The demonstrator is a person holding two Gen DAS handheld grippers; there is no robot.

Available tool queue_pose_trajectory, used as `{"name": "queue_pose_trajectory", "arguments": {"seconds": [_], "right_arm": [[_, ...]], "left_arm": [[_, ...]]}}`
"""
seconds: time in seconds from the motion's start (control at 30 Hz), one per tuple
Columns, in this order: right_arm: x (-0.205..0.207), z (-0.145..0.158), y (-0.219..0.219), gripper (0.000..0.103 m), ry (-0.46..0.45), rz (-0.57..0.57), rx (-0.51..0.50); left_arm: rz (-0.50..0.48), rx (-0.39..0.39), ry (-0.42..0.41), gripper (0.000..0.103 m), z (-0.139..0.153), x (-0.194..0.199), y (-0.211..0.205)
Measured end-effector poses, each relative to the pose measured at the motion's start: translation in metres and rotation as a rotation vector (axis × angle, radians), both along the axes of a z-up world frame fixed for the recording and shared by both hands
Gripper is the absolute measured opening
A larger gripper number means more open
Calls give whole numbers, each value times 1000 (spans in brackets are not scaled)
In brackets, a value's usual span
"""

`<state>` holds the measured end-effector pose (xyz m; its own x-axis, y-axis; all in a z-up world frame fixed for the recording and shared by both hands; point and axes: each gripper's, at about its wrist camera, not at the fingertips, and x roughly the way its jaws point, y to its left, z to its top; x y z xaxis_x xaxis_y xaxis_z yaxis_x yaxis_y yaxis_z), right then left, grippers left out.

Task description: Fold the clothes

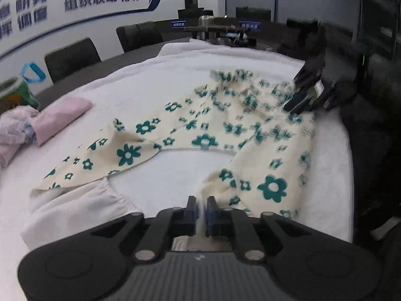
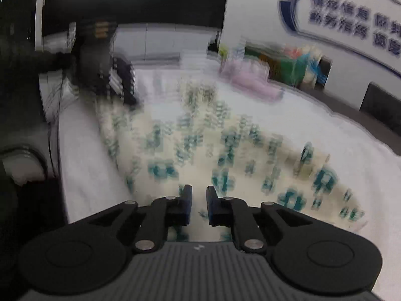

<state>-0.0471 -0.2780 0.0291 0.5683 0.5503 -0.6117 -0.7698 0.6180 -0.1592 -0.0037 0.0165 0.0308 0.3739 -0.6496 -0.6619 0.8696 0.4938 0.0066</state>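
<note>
Left gripper [image 1: 199,204] pinches the near hem of the trousers [image 1: 225,130], right gripper [image 2: 199,195] stands slightly spread; thin hold may slip.

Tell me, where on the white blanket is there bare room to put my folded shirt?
The widest bare patch of white blanket lies between the pink folded cloth and the flowery pants. A smaller one sits between the two pant legs. The left edge is crowded with crumpled clothes, and the near and right parts hold both hand-held grippers, left and right.
</note>
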Motion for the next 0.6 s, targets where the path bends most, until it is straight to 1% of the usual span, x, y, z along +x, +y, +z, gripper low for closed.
{"name": "queue_pose_trajectory", "arguments": {"seconds": [0.03, 0.07, 0.1, 0.13, 0.17, 0.2, 0.23, 0.3, 0.33, 0.43, 0.47, 0.5, 0.53, 0.57, 0.6], "right_arm": [[0, -1, 0, 13, 4, 15, -2], [3, 6, -2, 15, 17, 25, -8], [8, 18, -8, 17, -5, 27, 11], [12, 31, -15, 19, -39, 27, 38], [23, 43, -25, 31, -59, 21, 66], [39, 52, -34, 42, -48, 6, 87], [59, 58, -43, 43, -27, -19, 98], [102, 59, -61, 43, 25, -93, 100], [122, 56, -68, 43, 55, -130, 101], [175, 36, -77, 43, 181, -167, 92], [187, 27, -76, 43, 217, -169, 79], [196, 19, -75, 42, 245, -165, 62], [202, 12, -72, 42, 272, -151, 37], [200, 8, -70, 37, 282, -121, 16], [196, 6, -68, 37, 285, -88, -2]], "left_arm": [[-4, -21, -16, 14, 11, 6, 5], [9, -11, -44, 27, 22, 16, 5], [26, 6, -75, 37, 33, 26, 5], [36, 25, -98, 55, 39, 42, 3], [44, 44, -119, 63, 44, 58, 0], [52, 63, -140, 63, 48, 74, -2], [72, 82, -146, 63, 46, 93, -7], [115, 82, -65, 63, 28, 136, -13], [130, 72, -5, 61, 17, 156, -16], [146, 41, 121, 58, -10, 191, -20], [136, 44, 139, 57, -17, 196, -21], [121, 46, 135, 56, -20, 195, -21], [105, 48, 128, 53, -22, 193, -21], [77, 47, 125, 41, -22, 190, -18], [46, 45, 124, 30, -20, 187, -16]]}}
